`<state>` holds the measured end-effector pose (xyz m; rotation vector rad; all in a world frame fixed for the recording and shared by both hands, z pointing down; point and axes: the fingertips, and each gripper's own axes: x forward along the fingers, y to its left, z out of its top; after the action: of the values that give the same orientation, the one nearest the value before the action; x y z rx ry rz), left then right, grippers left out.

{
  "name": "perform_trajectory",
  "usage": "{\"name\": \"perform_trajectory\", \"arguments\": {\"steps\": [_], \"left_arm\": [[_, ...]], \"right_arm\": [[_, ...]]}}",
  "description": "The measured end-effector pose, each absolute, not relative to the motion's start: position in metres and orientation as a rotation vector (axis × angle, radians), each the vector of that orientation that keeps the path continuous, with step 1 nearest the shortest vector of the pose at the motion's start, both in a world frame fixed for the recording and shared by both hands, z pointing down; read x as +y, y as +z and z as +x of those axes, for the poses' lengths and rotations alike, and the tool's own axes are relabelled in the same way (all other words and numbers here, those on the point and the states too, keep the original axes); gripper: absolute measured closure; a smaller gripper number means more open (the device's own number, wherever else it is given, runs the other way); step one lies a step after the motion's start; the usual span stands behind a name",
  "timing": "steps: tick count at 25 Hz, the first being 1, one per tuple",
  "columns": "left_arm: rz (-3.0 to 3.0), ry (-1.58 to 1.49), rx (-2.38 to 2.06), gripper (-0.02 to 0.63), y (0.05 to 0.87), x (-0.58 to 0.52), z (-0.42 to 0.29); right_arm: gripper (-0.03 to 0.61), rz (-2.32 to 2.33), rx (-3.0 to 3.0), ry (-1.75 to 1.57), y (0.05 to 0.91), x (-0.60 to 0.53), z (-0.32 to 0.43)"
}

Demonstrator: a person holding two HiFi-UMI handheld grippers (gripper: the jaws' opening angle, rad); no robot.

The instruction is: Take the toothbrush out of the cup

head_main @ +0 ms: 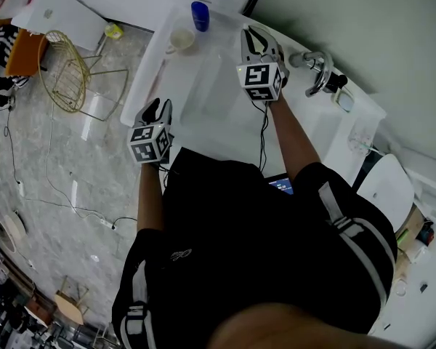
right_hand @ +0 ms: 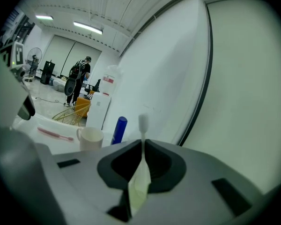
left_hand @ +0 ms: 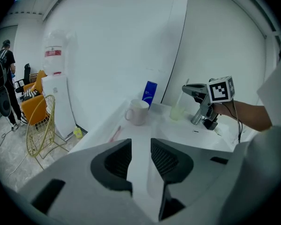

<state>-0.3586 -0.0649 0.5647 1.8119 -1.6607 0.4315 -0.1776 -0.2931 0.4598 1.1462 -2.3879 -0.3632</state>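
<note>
your right gripper (right_hand: 144, 145) clamped on the pale green toothbrush (right_hand: 143, 122), head up | cup (left_hand: 177, 112) sits just under it by the tap (head_main: 318, 70) | left gripper (left_hand: 141, 151) wide, empty | lift straight along the handle until you clear the rim; tilt early and the light cup may tip

The toothbrush (right_hand: 141, 175) runs down between the jaws of the right gripper (right_hand: 143, 146), which press on it; its bottom end is hidden under the gripper's grey body; in the head view the brush is too small to find. Near the left edge of the counter (left_hand: 145, 131) lies a thin pink thing (left_hand: 114, 134), too small to tell what it is; the print on the blue bottle (left_hand: 150, 93) is too small to read; in the left gripper view the right gripper covers the top of the tap (left_hand: 199, 115).
</note>
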Motion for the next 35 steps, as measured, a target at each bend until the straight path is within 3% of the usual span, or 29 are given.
{"name": "perform_trajectory", "arguments": {"steps": [12,20,23,29,35], "left_arm": [[1.801,0.373,-1.701,0.481,0.562,-0.051,-0.366],[1.765,0.348,-1.750,0.483,0.558,-0.030,-0.379],[1.744,0.345,-1.765,0.483,0.559,-0.020,-0.385],[1.691,0.321,-1.801,0.485,0.562,0.001,-0.396],[1.678,0.303,-1.829,0.485,0.556,0.007,-0.406]], "right_arm": [[0.552,1.047,-2.634,-0.486,0.392,-0.232,-0.227],[0.552,0.886,-2.795,-0.293,0.397,-0.189,-0.264],[0.552,0.833,-2.824,-0.102,0.417,-0.174,-0.281],[0.552,0.713,-2.812,0.590,0.468,-0.143,-0.307],[0.552,0.624,-2.704,0.941,0.498,-0.113,-0.330]]}}
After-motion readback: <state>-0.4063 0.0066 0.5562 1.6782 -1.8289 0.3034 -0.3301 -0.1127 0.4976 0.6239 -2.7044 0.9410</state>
